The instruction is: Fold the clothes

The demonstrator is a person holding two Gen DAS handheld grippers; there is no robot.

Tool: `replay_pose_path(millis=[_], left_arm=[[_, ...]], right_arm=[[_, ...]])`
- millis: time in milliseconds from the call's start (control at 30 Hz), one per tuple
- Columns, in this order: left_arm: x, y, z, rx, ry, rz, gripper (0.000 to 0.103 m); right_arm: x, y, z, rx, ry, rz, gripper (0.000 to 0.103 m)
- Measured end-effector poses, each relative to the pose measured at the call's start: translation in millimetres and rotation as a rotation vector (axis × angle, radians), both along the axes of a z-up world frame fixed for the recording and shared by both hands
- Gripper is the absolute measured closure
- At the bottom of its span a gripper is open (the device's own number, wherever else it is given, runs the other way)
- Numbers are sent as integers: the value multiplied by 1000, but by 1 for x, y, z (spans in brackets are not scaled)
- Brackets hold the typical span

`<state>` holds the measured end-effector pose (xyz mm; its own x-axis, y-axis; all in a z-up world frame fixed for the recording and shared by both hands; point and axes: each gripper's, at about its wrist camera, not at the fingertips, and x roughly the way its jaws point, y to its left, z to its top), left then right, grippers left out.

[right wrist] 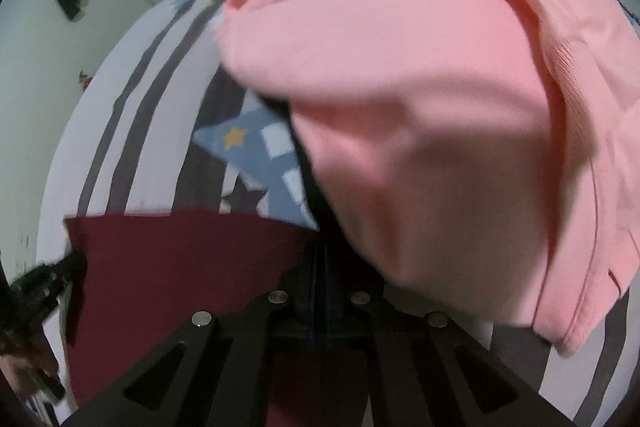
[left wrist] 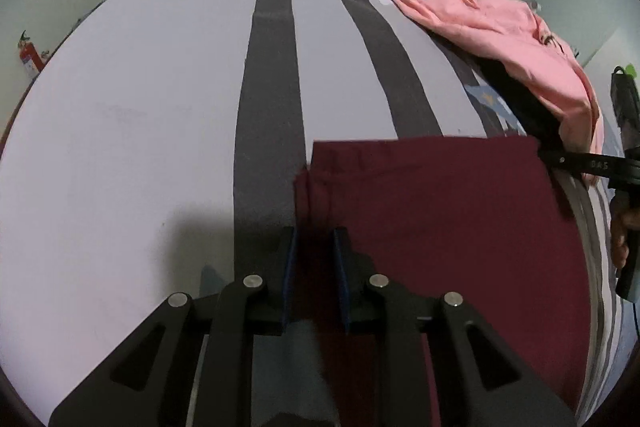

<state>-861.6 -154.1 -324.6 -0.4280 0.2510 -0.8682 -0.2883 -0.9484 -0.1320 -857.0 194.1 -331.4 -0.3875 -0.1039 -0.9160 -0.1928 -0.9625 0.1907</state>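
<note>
Your folded maroon garment (left wrist: 440,211) lies flat on the striped bed (left wrist: 132,115). Your left gripper (left wrist: 314,239) stands slightly parted over its left edge, gripping nothing; your right gripper (right wrist: 320,259) is closed, empty. Next, likely the crumpled pink garment (right wrist: 420,107) just beyond.

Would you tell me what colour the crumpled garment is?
Pink garment, with some dark lettering; clearest in the right wrist view.

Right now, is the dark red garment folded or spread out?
Folded. The dark red garment lies flat on the bed as a neat rectangle with straight edges, and doubled layers show at its left edge.
</note>
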Motion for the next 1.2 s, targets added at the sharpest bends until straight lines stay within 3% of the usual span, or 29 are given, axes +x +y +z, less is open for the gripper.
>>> replay_pose_path(millis=[200, 333, 433, 633, 833, 900, 1067, 1200], left_arm=[[-12, 6, 3, -24, 20, -14, 86], [-22, 0, 20, 19, 80, 16, 86], [-27, -11, 36, 98, 117, 53, 86], [-4, -22, 47, 117, 136, -2, 86], [49, -67, 61, 196, 127, 32, 81], [77, -82, 69, 207, 136, 46, 77], [159, -109, 76, 196, 93, 66, 72], [236, -120, 76, 159, 32, 55, 72]], right_arm=[[-19, 3, 12, 108, 30, -16, 103], [-25, 6, 24, 94, 55, -22, 103], [-12, -3, 25, 103, 73, 32, 103], [33, -13, 35, 68, 138, 43, 100], [108, -32, 53, 38, 200, 50, 98], [134, -38, 57, 44, 209, 62, 90], [231, -51, 67, 54, 193, 79, 76], [311, -76, 61, 77, 137, 126, 75]])
